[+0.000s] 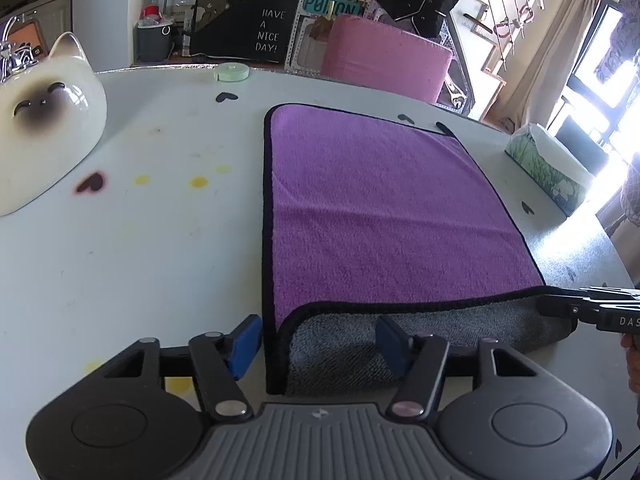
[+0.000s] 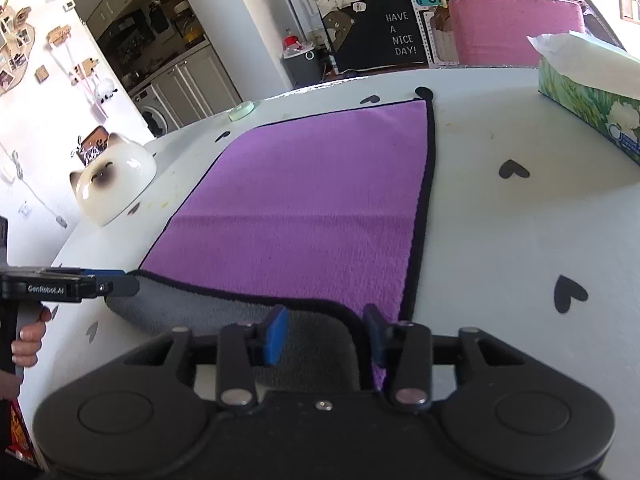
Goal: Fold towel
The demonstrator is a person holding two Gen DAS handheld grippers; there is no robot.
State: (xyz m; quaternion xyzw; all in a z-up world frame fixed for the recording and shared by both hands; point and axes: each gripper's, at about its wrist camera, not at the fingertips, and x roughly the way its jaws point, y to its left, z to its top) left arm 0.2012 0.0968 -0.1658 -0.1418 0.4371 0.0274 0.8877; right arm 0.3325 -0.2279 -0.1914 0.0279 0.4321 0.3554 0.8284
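A purple towel (image 1: 384, 208) with black trim and a grey underside lies flat on the white table; it also shows in the right wrist view (image 2: 304, 208). Its near edge is turned over, showing a grey strip (image 1: 400, 340). My left gripper (image 1: 316, 344) is open, its blue pads on either side of the towel's near left corner. My right gripper (image 2: 326, 336) is open around the near right corner. Each gripper appears side-on in the other's view, the right (image 1: 592, 308) and the left (image 2: 80, 284), at the folded edge.
A white cat-shaped ceramic bowl (image 1: 44, 120) stands at the left. A green tissue box (image 2: 592, 92) sits at the right. A small mint round object (image 1: 231, 71) lies at the far edge. The table (image 1: 140, 240) has black heart marks and yellow stains.
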